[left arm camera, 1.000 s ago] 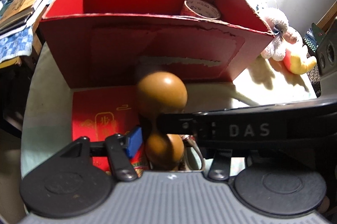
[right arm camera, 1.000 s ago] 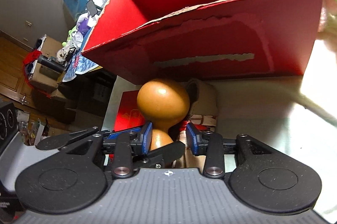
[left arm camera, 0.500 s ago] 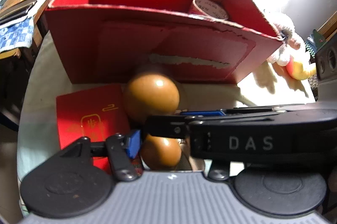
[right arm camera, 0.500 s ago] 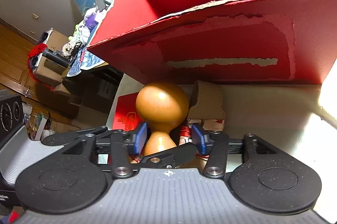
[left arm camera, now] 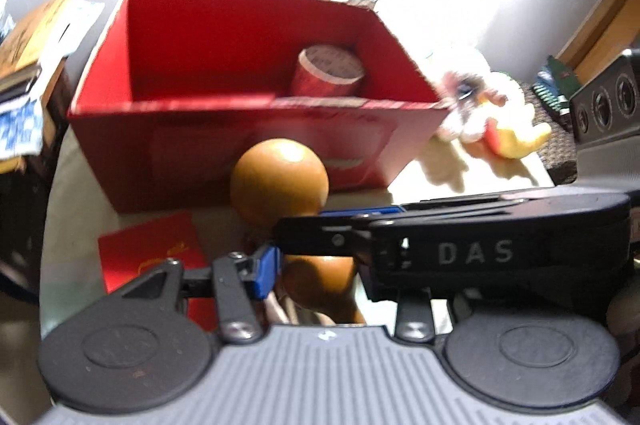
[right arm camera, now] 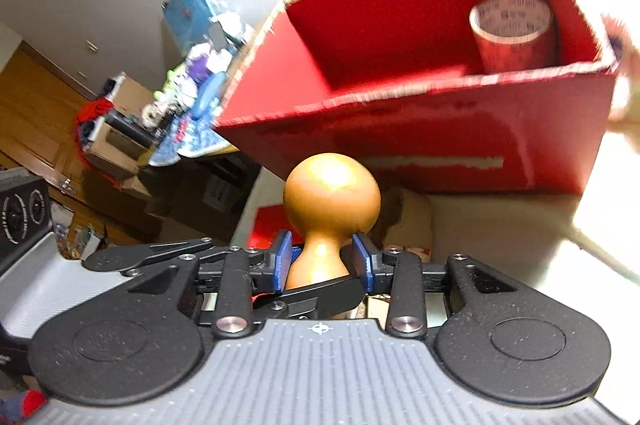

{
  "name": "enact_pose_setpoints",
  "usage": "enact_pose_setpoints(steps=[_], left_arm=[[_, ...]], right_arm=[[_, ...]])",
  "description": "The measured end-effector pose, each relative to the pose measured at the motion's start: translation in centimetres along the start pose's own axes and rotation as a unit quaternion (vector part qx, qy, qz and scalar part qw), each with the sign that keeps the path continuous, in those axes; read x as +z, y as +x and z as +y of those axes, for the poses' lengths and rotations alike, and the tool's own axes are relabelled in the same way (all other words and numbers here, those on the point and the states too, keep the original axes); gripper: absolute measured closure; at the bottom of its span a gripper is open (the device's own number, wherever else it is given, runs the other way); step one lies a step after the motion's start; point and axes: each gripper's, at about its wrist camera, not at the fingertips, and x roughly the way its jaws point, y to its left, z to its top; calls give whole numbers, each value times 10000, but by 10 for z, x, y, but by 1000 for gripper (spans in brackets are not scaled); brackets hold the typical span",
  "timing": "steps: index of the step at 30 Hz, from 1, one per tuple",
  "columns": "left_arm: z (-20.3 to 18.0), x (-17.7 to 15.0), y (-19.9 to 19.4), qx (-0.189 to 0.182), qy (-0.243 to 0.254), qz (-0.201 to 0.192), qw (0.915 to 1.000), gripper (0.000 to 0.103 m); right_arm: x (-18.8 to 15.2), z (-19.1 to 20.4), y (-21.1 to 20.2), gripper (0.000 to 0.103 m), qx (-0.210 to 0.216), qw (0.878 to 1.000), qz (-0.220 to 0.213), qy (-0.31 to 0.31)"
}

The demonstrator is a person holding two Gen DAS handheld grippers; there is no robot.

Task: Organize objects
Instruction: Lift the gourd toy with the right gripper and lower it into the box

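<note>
A brown gourd-shaped wooden object [right arm camera: 331, 201] is held at its narrow waist between the blue pads of my right gripper [right arm camera: 320, 259], raised above the table in front of the red cardboard box [right arm camera: 440, 129]. In the left wrist view the gourd [left arm camera: 280, 181] sits between my left gripper's [left arm camera: 316, 265] fingers, and the right gripper's black finger [left arm camera: 460, 249] marked DAS crosses in front and hides the left gripper's right pad. The box [left arm camera: 224, 137] is open-topped and holds a tape roll [left arm camera: 330, 71].
A red booklet [left arm camera: 156, 253] lies on the pale table at the lower left. A plush toy [left arm camera: 492, 117] lies right of the box. A beige object [right arm camera: 408, 217] lies on the table behind the gourd. Cluttered shelves [right arm camera: 168, 113] stand to the left.
Both grippers have risen with the gourd, so the box now sits lower in view and its inside and the tape roll show more.
</note>
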Motion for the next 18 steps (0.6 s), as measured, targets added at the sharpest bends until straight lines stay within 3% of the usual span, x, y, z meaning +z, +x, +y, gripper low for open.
enact_pose_setpoints(steps=[6, 12, 18], left_arm=[[-17, 22, -25, -456, 168, -287, 9984, 68], [-28, 67, -32, -524, 594, -616, 9950, 69], [-19, 114, -14, -480, 853, -757, 9923, 69]], right_arm=[[11, 6, -39, 66, 193, 9986, -496, -50], [45, 13, -58, 66, 137, 9942, -1039, -252], [87, 5, -43, 66, -8, 9914, -1280, -274]])
